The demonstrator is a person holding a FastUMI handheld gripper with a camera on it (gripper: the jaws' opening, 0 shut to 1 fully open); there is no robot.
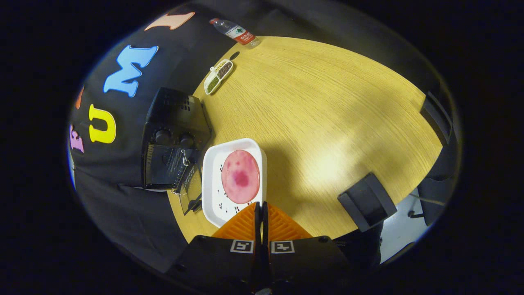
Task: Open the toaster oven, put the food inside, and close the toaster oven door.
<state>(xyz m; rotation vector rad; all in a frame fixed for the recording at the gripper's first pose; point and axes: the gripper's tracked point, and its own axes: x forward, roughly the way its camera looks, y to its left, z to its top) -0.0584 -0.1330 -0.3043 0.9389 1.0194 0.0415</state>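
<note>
The black toaster oven (176,135), left of centre at the worktop's edge, has its glass door (191,189) hanging open. The round pink food slice (240,176) lies in the white rectangular tray (213,192) just beside the door, not yet inside; loading and closing remain. The orange-fingered tool (260,213), lower centre, is pressed together, empty, tips at the tray's near rim. Across the wooden worktop (327,123), a divided dish of beans (219,76) and a plastic bottle (235,32) sit upper left, a black block (367,200) lower right, all well apart from the route.

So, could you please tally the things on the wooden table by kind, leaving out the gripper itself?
Toaster ovens: 1, the toaster oven, door open
Trays: 1, the white tray holding the pink food
Divided dishes: 1, the small divided dish
Bottles: 1, the water bottle
Black stands: 1, the black stand
Total: 5 (6 with the food)
</note>
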